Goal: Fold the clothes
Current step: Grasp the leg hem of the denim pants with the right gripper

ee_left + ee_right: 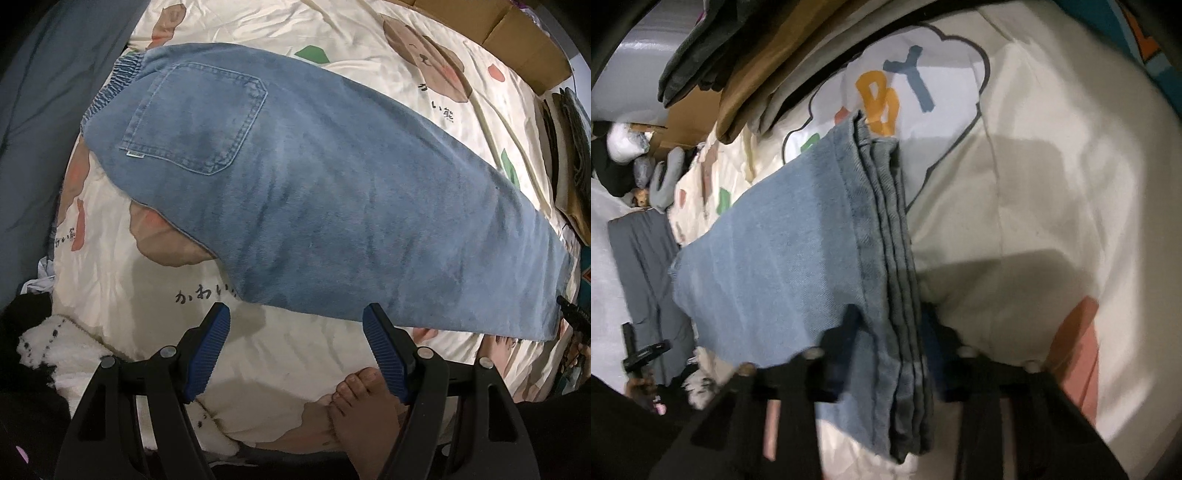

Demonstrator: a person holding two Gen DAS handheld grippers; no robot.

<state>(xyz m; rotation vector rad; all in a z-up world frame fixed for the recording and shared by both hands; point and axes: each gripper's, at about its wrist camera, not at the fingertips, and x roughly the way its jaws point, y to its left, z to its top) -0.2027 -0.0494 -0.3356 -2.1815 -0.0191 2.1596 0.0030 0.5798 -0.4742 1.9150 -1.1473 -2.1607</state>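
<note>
Light blue jeans (332, 206), folded lengthwise with a back pocket up, lie flat across a cream bedsheet (147, 266) printed with bears. My left gripper (295, 314) hangs open just over the jeans' near edge, blue pads wide apart. Its right pad (384, 347) reaches the denim edge and nothing is between the pads. In the blurred right wrist view the stacked leg hems of the jeans (886, 221) run between the fingers of my right gripper (892, 325), which is shut on them close to the sheet (1052, 184).
A bare foot (362, 413) rests on the bed right under the left gripper. A white fuzzy garment (62, 350) lies at the lower left. A cardboard box (517, 37) and a stack of folded clothes (569, 147) border the bed's far side. Grey trousers (646, 266) lie nearby.
</note>
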